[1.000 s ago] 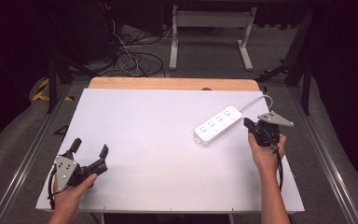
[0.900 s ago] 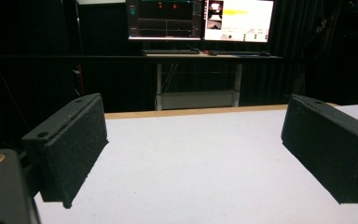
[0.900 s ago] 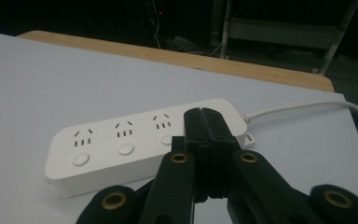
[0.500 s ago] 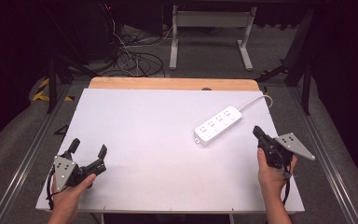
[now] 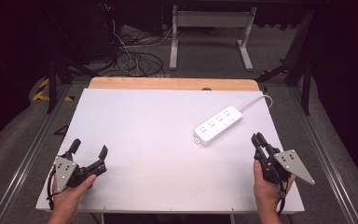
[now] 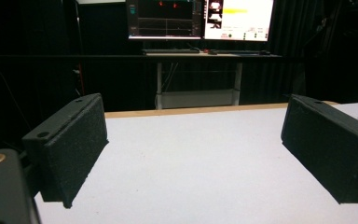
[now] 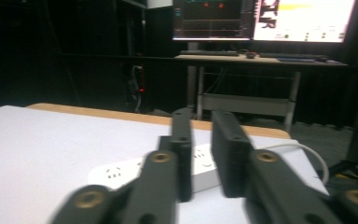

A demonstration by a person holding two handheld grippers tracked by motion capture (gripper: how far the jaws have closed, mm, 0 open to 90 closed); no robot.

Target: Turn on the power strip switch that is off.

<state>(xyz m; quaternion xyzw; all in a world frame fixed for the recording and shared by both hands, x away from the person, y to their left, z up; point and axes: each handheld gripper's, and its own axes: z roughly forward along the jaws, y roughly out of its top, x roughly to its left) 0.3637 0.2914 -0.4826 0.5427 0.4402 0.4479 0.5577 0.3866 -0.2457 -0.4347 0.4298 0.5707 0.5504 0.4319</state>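
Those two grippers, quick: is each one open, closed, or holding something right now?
Left gripper: open wide, holding nothing.
Right gripper: jaws have just been opening, a narrow gap, nothing between them; the power strip lies apart.

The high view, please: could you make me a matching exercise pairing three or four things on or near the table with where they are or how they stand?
Things:
1. white plastic power strip
2. left gripper
3. right gripper
4. light wooden board edge

Places or states:
A. near left corner, jaws wide apart
B. along the table's far edge
C. far right part of the white tabletop, lying at a slant
D. near right, jaws only slightly parted

Pairs: 1-C, 2-A, 3-D, 4-B
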